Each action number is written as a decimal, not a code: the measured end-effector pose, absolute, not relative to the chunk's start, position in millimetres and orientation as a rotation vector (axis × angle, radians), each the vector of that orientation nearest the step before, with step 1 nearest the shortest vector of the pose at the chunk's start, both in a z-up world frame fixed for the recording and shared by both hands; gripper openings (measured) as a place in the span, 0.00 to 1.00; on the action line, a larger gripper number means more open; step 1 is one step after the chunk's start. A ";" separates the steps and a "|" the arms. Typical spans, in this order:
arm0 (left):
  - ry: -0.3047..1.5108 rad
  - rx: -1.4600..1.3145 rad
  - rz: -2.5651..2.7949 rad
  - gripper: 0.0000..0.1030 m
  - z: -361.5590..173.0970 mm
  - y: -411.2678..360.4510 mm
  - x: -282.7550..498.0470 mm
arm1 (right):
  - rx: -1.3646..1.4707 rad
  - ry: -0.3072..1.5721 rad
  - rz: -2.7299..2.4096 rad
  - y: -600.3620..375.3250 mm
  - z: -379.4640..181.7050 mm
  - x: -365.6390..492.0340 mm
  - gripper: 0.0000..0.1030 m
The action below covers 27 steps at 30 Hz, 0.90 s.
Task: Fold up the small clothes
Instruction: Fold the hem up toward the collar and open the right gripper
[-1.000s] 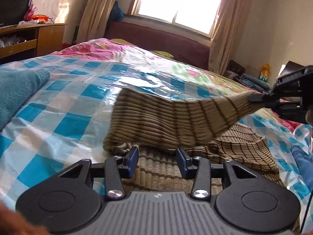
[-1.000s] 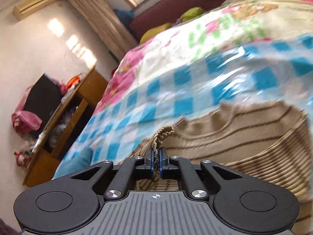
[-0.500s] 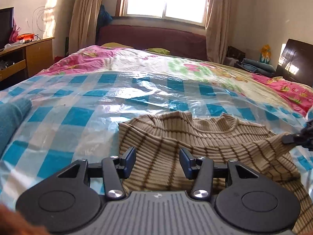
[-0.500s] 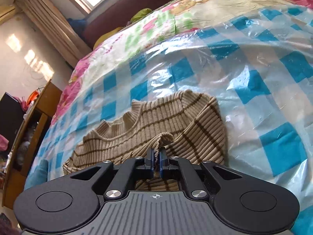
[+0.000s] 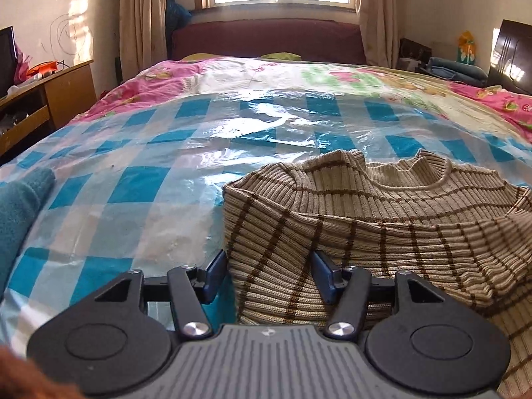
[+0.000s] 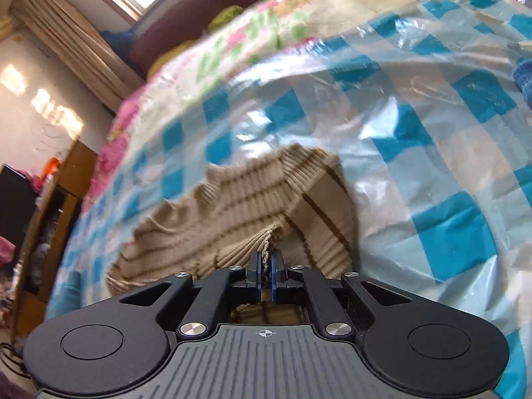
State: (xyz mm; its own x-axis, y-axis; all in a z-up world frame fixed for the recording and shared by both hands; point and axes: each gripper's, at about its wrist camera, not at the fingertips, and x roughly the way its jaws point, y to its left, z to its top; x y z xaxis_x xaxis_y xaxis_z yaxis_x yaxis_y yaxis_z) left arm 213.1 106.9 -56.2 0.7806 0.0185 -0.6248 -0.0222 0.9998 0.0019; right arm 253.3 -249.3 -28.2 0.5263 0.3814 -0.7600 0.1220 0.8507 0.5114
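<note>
A beige ribbed sweater with brown stripes (image 5: 382,212) lies partly folded on the bed, collar toward the window. My left gripper (image 5: 269,271) sits low at its left folded edge. Its jaws are opening, and a thick fold of the knit lies between the fingers without being pinched. In the right wrist view the sweater (image 6: 239,206) spreads ahead of my right gripper (image 6: 265,266), which is shut on a ribbed edge of the knit, held just above the garment's right side.
A glossy blue-and-white checked plastic sheet (image 5: 149,179) covers the bed over a floral quilt. A teal towel (image 5: 20,206) lies at the left edge. A wooden desk (image 5: 60,89) stands left of the bed. Blue cloth (image 6: 523,76) shows at far right.
The sleeve that hung stretched in the air has come down across the sweater's body with the right gripper. The left jaws have widened and shifted toward the sweater's left edge.
</note>
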 end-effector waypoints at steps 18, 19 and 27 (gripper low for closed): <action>0.678 0.009 0.022 0.59 -44.8 120.3 208.6 | 0.501 1.001 0.083 -253.5 -28.8 241.2 0.10; 0.669 0.009 0.020 0.59 -41.8 121.8 208.3 | 0.498 0.978 0.087 -253.1 -23.1 240.4 0.11; 0.654 -0.001 0.042 0.59 -42.7 125.3 228.5 | 0.332 0.915 0.232 -196.0 -13.1 260.3 0.11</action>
State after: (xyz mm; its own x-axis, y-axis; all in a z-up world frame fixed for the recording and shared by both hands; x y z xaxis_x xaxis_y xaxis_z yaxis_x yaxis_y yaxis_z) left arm 228.5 125.3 -42.7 0.7928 0.0387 -0.6082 -0.0394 0.9991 0.0123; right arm 260.3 -196.0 -13.1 0.5906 0.3348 -0.7343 -0.0556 0.9246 0.3768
